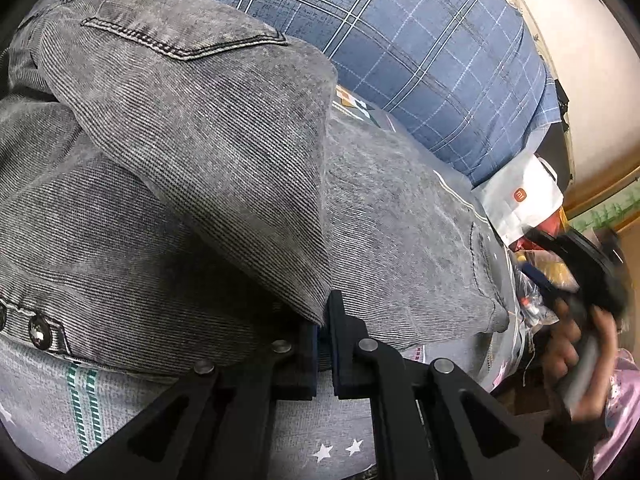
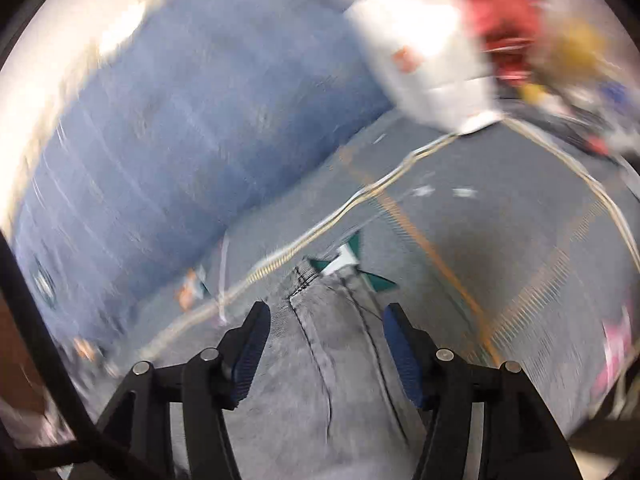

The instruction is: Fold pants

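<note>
Left wrist: grey pants (image 1: 208, 152) folded over (pocket stitching showing).

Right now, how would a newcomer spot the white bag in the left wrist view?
Start at the big blue plaid pillow along the bed's far side. At its right end, beyond the grey jeans, stands the white paper bag. Only it carries a small orange square logo.

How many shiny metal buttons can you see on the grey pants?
2. One round metal snap button sits on the grey denim pants waistband at the left; another peeks in at the picture's left edge. More may be hidden under folds.
</note>
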Motion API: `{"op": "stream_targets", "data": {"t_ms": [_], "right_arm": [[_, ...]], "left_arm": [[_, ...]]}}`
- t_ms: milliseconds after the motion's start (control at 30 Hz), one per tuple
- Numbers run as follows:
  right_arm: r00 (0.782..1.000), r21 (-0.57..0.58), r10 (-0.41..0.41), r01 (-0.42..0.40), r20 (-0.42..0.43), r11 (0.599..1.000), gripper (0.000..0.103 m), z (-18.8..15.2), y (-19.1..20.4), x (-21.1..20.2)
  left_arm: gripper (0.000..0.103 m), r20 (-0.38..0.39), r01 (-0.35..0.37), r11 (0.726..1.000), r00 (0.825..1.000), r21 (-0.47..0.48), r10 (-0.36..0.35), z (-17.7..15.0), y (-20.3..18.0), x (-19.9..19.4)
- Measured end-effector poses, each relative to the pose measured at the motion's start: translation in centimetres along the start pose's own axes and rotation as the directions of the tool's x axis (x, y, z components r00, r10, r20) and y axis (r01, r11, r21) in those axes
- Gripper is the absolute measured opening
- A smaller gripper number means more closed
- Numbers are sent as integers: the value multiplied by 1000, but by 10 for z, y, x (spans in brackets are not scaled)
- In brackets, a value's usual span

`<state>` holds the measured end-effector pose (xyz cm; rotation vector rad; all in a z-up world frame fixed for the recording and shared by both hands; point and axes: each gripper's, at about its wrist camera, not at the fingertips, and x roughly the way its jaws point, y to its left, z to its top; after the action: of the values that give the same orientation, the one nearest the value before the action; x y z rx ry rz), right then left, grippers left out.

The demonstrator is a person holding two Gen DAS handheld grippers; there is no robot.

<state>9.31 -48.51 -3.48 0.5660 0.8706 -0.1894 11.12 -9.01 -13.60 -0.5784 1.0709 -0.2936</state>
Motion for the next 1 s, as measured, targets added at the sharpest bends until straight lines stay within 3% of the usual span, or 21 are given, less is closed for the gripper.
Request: {"op": "stream_targets", "data": {"t_ms": [67,100,167,200,300,367,500,567,633,667,700,833,900,933,1000], "right_arm": [[995,-20,-13,11,-97,1000,61,14,3,45],[991,15,-15,17,-131,1000,55,13,-1,58],[989,109,55,-40,-136,993,52,8,-10,69],[990,95,56,-44,-130,995,51,7,-7,67],[992,77,-11,20,-125,997,51,13,-2,72],[990,110,-9,24,-138,994,51,17,-3,78],[985,50,-115,122,-131,991,53,26,13,94],[973,-36,-201,198,-111,980,44,24,27,96],[961,-87,-263,256,-82,963,25,19,32,95],[968,-71,-240,235,-77,969,11,20,29,92],[976,-43,-204,201,-77,979,6,21,25,86],[988,-31,-156,156,-5,987,2,22,28,67],[992,-61,-93,98,80,993,0,26,37,49],[990,-76,-104,111,97,991,0,28,42,47],[994,-103,-74,82,79,991,0,29,50,58]], "left_arm": [[5,-4,4,1000,1000,-5,-4,1,1,1],[5,-3,8,1000,1000,-7,-8,1,1,2],[5,3,6,1000,1000,-1,-6,1,0,1],[5,4,1,1000,1000,2,-1,0,-1,0],[5,8,0,1000,1000,18,0,-2,-2,-3],[5,15,-5,999,1000,34,5,-4,-5,-4],[5,12,-10,999,1000,46,9,-3,-4,0],[5,4,-6,999,1000,35,6,-2,-1,2],[5,3,-2,1000,1000,31,2,-3,1,3],[5,3,-1,1000,1000,30,1,-3,1,2],[5,6,0,999,1000,33,-1,-3,0,0],[5,49,6,997,999,75,-9,-4,-7,-11],[5,63,8,997,998,75,-13,-3,-9,-13],[5,60,2,997,998,82,-7,-3,-10,-12],[4,44,-13,997,999,81,10,-3,-8,-6]]}}
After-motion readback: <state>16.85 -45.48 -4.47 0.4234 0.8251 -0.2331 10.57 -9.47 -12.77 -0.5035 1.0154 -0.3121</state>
